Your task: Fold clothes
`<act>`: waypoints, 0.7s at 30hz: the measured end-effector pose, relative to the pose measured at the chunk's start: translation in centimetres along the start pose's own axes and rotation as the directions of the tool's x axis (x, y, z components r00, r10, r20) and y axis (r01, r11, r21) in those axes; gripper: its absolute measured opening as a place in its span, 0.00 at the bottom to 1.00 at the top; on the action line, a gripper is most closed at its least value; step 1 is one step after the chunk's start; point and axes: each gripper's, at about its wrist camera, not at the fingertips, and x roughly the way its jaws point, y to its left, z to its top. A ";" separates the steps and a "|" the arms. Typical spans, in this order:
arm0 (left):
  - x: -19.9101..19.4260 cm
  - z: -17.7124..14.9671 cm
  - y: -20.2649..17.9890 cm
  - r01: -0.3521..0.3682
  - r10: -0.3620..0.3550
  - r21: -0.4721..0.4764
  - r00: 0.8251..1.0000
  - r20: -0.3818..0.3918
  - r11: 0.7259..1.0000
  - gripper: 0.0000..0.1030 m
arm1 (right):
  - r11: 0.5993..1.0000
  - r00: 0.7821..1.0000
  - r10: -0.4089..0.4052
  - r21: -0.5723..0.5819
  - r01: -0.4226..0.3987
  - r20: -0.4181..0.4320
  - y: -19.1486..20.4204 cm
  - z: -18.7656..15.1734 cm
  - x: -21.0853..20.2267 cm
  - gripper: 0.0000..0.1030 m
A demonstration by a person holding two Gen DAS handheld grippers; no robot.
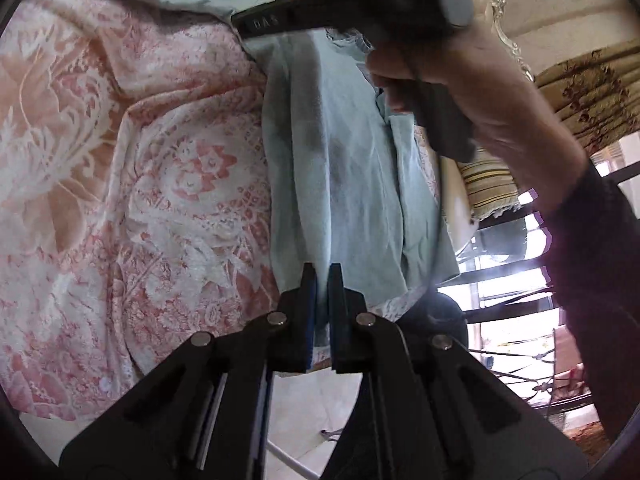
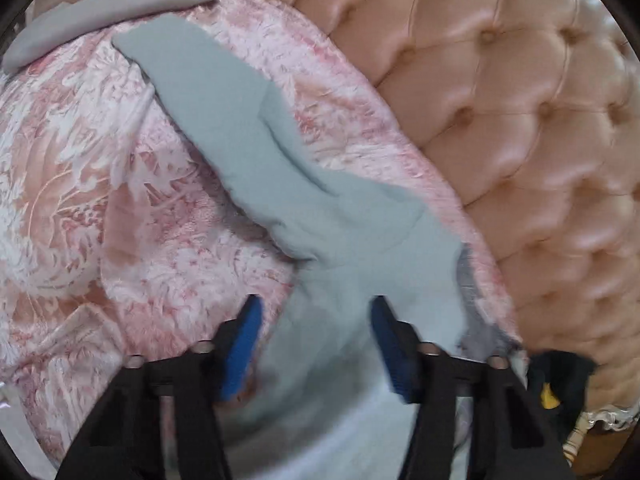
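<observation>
A pale blue-green garment point(image 1: 352, 184) lies along the pink patterned bedspread point(image 1: 132, 168) near the bed's edge. My left gripper point(image 1: 323, 276) is shut on the garment's near hem. The right gripper shows at the top of the left wrist view point(image 1: 360, 8), held in a hand above the far end of the garment. In the right wrist view the garment point(image 2: 304, 216) stretches away with a sleeve toward the upper left. My right gripper point(image 2: 316, 312) is open, its blue pads point(image 2: 244, 352) on either side of the cloth.
A tufted peach headboard point(image 2: 520, 120) stands to the right of the bed. A grey garment point(image 2: 120, 8) lies at the far end of the bedspread. A dark item point(image 2: 560, 384) sits at the bed's corner. A window with dark metal bars point(image 1: 512, 304) and gold curtains point(image 1: 592, 108) is beyond the edge.
</observation>
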 end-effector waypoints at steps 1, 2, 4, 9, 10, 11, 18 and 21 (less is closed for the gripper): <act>-0.1 0.0 0.1 0.009 -0.009 -0.004 1.000 0.001 1.000 0.06 | 1.000 1.000 0.007 0.027 -0.008 0.009 -0.5 0.0 0.4 0.46; -0.1 0.0 0.2 0.017 -0.017 -0.007 1.000 0.001 1.000 0.06 | 0.999 1.000 0.017 0.048 -0.017 0.016 -0.9 0.1 0.8 0.46; -0.2 0.0 0.4 0.033 -0.033 -0.013 0.999 0.001 0.999 0.06 | 0.997 0.998 0.055 0.047 -0.055 0.010 -1.2 0.4 1.4 0.47; -0.2 0.1 0.7 0.060 -0.060 -0.028 0.998 -0.002 0.998 0.06 | 0.993 0.993 0.116 0.022 -0.116 -0.010 -1.7 1.2 3.0 0.48; -0.2 0.1 0.8 0.062 -0.062 -0.029 0.998 -0.003 0.998 0.06 | 0.994 0.994 0.107 0.001 -0.107 -0.017 -1.6 1.2 3.4 0.48; -0.2 0.1 0.8 0.065 -0.065 -0.031 0.998 -0.004 0.997 0.06 | 0.995 0.995 0.096 -0.021 -0.097 -0.027 -1.4 1.3 3.7 0.48; -0.5 0.1 1.7 0.078 -0.078 -0.050 0.997 -0.003 0.996 0.06 | 0.990 0.996 0.083 -0.109 -0.088 -0.045 -0.5 2.4 4.7 0.07; -0.9 -0.1 2.1 0.077 -0.077 -0.063 0.997 0.001 0.995 0.06 | 0.988 0.989 0.150 -0.024 -0.150 -0.015 -1.7 3.5 3.7 0.07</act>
